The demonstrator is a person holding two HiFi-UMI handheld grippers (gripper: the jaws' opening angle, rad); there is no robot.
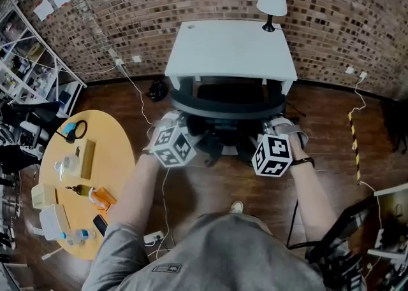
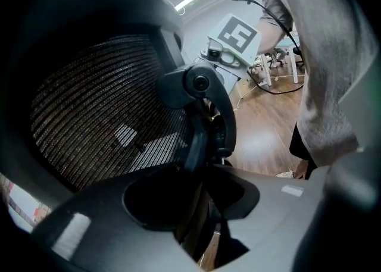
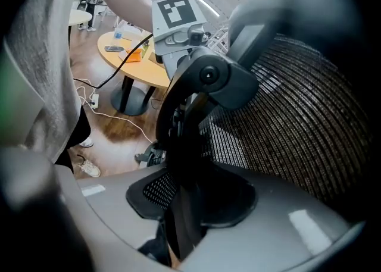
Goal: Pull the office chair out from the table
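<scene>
A black office chair with a mesh back stands tucked against the white table. I stand behind it. My left gripper is shut on the left side of the chair's back frame. My right gripper is shut on its right side. In the left gripper view the dark frame strut runs between the grey jaws of the left gripper, beside the mesh. The right gripper view shows the same: the right gripper has a strut between its jaws, with the mesh to the right.
A white lamp stands on the table's far right corner, against the brick wall. A round yellow table with small items is at my left. Cables trail over the wooden floor. Shelves stand far left and dark equipment at lower right.
</scene>
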